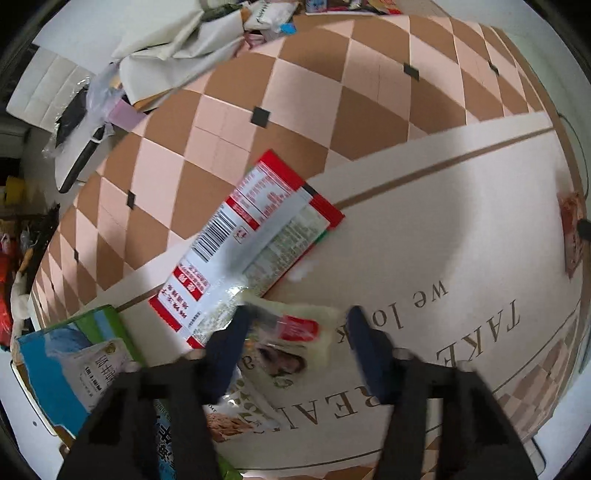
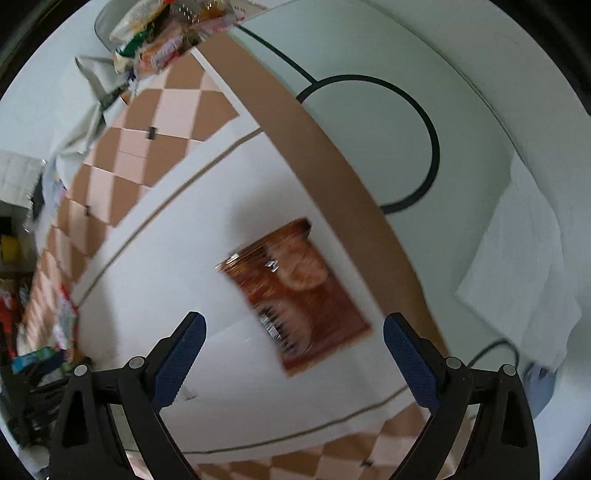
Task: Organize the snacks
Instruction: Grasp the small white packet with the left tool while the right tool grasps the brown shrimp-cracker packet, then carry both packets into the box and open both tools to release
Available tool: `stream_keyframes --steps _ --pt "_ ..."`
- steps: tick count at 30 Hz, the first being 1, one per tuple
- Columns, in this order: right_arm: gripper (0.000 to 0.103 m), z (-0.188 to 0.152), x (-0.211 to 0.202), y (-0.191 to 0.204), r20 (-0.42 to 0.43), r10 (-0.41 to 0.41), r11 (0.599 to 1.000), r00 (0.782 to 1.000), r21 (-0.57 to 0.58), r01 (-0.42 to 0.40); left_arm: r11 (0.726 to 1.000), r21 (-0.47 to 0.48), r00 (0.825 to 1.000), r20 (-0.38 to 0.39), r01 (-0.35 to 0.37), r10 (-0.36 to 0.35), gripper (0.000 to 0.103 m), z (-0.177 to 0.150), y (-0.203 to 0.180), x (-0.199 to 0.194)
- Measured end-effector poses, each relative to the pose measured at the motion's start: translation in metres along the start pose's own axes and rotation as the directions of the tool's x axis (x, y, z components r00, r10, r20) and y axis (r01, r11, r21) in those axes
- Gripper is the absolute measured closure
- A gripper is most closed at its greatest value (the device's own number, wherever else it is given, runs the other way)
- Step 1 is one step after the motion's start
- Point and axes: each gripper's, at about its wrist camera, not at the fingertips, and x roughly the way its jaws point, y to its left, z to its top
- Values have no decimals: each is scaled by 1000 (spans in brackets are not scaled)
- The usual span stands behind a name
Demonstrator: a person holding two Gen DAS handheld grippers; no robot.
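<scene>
The left gripper (image 1: 295,332) points down at the printed mat (image 1: 443,229). Its jaws stand partly closed around a small pale snack packet (image 1: 295,339). One finger overlaps the packet's edge; the other stands clear of it, so contact on both pads cannot be confirmed. The packet is probably light, thin and crinkly: grip across its middle, since a sealed edge is likely to slip. Just beyond lies a long red-and-white pouch (image 1: 251,236), flat, half on the mat and half on the checkered cloth (image 1: 295,92). A blue-green box (image 1: 66,354) sits at the left, near the gripper.

The right gripper (image 2: 293,332) hangs with jaws wide apart and holds nothing. A brown foil snack bag (image 2: 299,295) lies flat on the mat between and beyond its fingers. The foil is likely slick and soft; pinch across the narrow width. Further off, a heap of assorted packets (image 2: 166,33) rests at the table's far end.
</scene>
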Motion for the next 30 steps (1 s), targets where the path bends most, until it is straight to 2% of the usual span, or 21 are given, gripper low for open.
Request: stream_keyframes --steps 5,6,8,10,15,16,21,24,26,30 --pt "5 7 30 8 -65 -42 998 997 -45 39 999 -10 999 -5 36 -36 64 1 -5 -4" --pt "7 6 28 11 -39 -70 996 997 -54 67 999 -15 999 -12 46 -46 65 -1 -5 -3" --pt "18 4 24 17 -5 -94 993 996 -69 93 998 -24 999 -4 53 -53 65 1 -2 -2" --pt "37 2 19 22 15 -93 993 996 -68 94 997 -41 998 -1 68 -68 65 -1 0 -4" --pt "39 -9 14 33 8 -64 994 998 -88 64 987 -95 991 16 131 -130 69 -8 13 -16" --pt "40 -13 12 36 8 -50 995 999 -90 51 986 -98 991 20 135 -134 72 -9 15 -19" --pt "40 -35 -6 57 20 25 994 999 -104 -22 985 -88 988 35 151 -148 72 -17 17 -31" --pt "40 -45 -14 71 30 33 992 999 -122 -29 981 -92 985 2 173 -173 68 -13 18 -20" --pt "40 -48 -17 74 33 32 992 999 -119 -28 973 -109 976 -55 203 -210 57 -8 21 -1" --pt "40 -56 -22 66 38 41 994 998 -101 -37 982 -98 984 -62 162 -168 53 -7 18 9"
